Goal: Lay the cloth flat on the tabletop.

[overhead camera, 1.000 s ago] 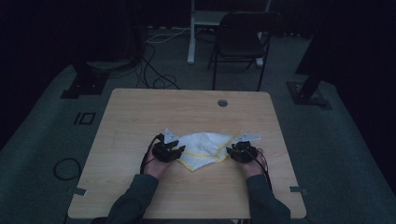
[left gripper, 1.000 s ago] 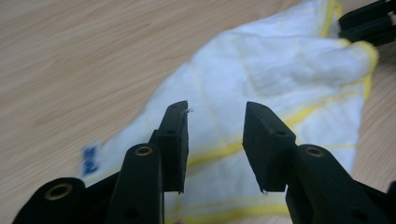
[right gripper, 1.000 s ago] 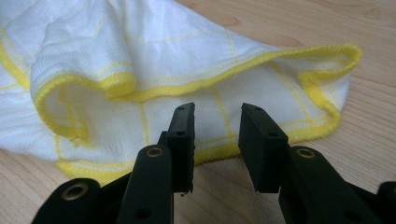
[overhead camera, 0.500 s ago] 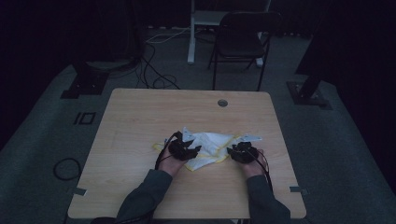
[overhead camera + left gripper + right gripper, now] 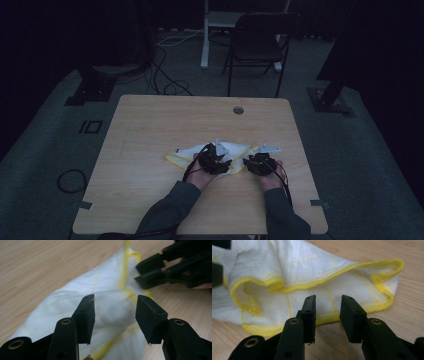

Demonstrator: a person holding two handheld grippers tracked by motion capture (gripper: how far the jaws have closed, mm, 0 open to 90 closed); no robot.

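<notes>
A white cloth (image 5: 231,149) with yellow hems lies crumpled on the wooden table (image 5: 150,135), right of centre. My left gripper (image 5: 216,159) is over the cloth's middle. In the left gripper view its jaws (image 5: 115,315) stand apart and have just been opening; the cloth (image 5: 110,305) lies beyond them and nothing is pinched. My right gripper (image 5: 260,162) rests at the cloth's right edge. In the right gripper view its jaws (image 5: 327,315) are parted, and the folded yellow hem (image 5: 329,317) lies just past the tips without being pressed. The right gripper (image 5: 172,267) also appears at the upper right of the left gripper view.
The table has a round cable hole (image 5: 238,110) near its far edge. Beyond the table stand a dark folding chair (image 5: 260,45) and a white post (image 5: 205,35). Cables (image 5: 165,75) trail on the floor, and black stand bases (image 5: 92,90) sit at both sides.
My left gripper has travelled right across the cloth toward the right gripper, and its jaws have spread wider. The right gripper has stayed put.
</notes>
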